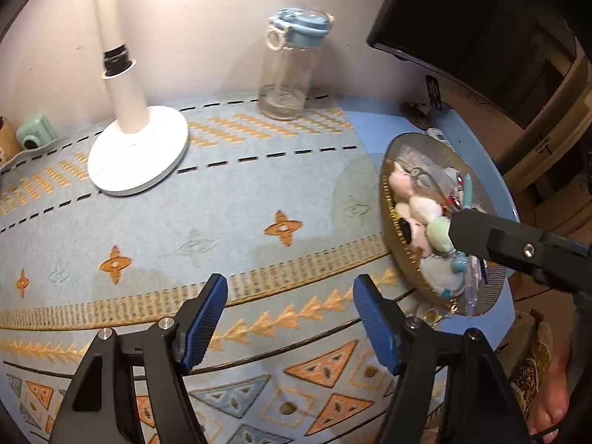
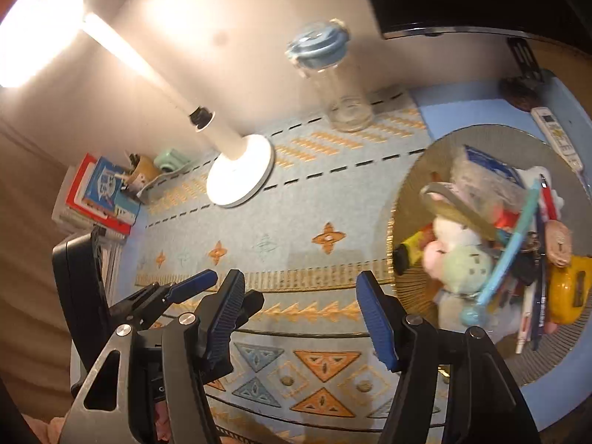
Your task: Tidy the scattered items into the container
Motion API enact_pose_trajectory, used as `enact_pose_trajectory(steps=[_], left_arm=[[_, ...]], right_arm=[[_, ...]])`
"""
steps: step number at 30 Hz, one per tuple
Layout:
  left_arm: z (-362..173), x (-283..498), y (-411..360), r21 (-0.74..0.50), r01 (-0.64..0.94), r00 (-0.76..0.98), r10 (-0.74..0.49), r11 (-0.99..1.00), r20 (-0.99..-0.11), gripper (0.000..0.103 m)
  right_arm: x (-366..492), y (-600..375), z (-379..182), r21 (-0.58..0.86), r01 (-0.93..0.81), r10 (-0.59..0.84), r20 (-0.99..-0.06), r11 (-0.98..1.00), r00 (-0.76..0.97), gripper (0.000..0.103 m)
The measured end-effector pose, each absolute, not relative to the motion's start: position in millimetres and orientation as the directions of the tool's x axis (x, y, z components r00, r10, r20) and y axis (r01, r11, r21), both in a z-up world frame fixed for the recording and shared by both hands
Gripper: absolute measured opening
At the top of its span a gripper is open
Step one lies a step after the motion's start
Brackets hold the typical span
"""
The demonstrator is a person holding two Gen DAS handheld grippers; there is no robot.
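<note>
Clutter is seen gathered in the shallow round dish (image 2: 414,170) at the right end of the patterned table runner (image 1: 236,199): plush toys (image 2: 458,255), pens (image 2: 536,296), a yellow tape measure (image 2: 569,288) and a packet are heaped together, some reaching toward the rim. No loose item is visible on the runner itself; only a white lamp base (image 1: 138,151) and a clear bottle with a blue lid (image 1: 286,70) stand there, well apart from the dish.

The left gripper (image 1: 290,323) is held over bare runner with its blue pads (image 1: 373,323) parted and nothing between them. The right gripper (image 2: 301,318) is likewise held open and empty above the runner, just beside the dish.

The tidying is judged nearly or fully done. The main risk is judged to lie in the heap: a pen or a toy near the rim could be knocked back onto the table if a gripper is swung across the dish, and the dish itself, set near the table's end, could be nudged toward the edge. The bottle could be toppled by a careless sweep
</note>
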State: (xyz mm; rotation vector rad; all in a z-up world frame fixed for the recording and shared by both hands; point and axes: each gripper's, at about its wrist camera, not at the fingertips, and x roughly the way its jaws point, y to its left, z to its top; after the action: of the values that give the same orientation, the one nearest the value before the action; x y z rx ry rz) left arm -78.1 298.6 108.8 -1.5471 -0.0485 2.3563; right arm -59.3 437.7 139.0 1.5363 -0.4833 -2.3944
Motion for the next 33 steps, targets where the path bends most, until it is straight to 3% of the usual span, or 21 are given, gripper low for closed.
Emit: enact_pose_trajectory(steps=[10,19,23,25,26,27,29,31,33], left_arm=[[65.1,-62.8,178.5,-0.009,-0.150,-0.378,0.066,-0.989,-0.924,0.069],[11.4,-48.1,67.3,0.064,0.006,-0.348,-0.062,-0.998,-0.935,0.069],[4.6,-44.8,49.1,0.059,0.002,-0.410,-0.054,-0.998,-0.910,0.083],[2.4,-44.6,46.1,0.054,-0.002,-0.430,-0.048,-0.999,-0.901,0.089],[0.5,-45.0,44.4,0.060,0.008,-0.436,-0.057,-0.998,-0.898,0.099],[-1.6,-45.1,41.9,0.061,0.021,-0.442,-0.064,-0.998,-0.895,0.103],[-3.3,-45.7,35.0,0.006,0.029,-0.453,-0.019,-1.000,-0.891,0.103],[-2.6,-46.4,33.4,0.005,0.031,-0.476,-0.019,-0.999,-0.879,0.103],[-2.3,-43.8,34.6,0.007,0.019,-0.499,-0.015,-1.000,-0.866,0.103]], right_arm=[[-59.1,339.8,69.5,0.127,0.124,-0.159,-0.940,-0.984,-0.302,0.064],[-51.2,323.3,18.3,0.061,0.035,-0.070,-0.934,-0.998,-0.352,0.064],[-46.0,327.1,9.4,0.032,-0.007,-0.027,-0.924,-0.999,-0.382,0.065],[-44.4,329.7,3.9,0.010,-0.022,-0.001,-0.921,-1.000,-0.389,0.071],[-43.6,330.5,1.4,0.001,-0.025,0.009,-0.919,-1.000,-0.394,0.074],[-42.2,330.9,0.3,-0.010,-0.023,0.018,-0.914,-1.000,-0.405,0.081],[-39.0,332.0,-1.0,-0.024,-0.016,0.029,-0.903,-1.000,-0.428,0.085],[-36.7,336.8,-4.0,-0.023,-0.028,0.033,-0.899,-0.999,-0.437,0.099],[-34.6,342.6,-5.8,-0.012,-0.042,0.029,-0.898,-0.999,-0.440,0.103]])
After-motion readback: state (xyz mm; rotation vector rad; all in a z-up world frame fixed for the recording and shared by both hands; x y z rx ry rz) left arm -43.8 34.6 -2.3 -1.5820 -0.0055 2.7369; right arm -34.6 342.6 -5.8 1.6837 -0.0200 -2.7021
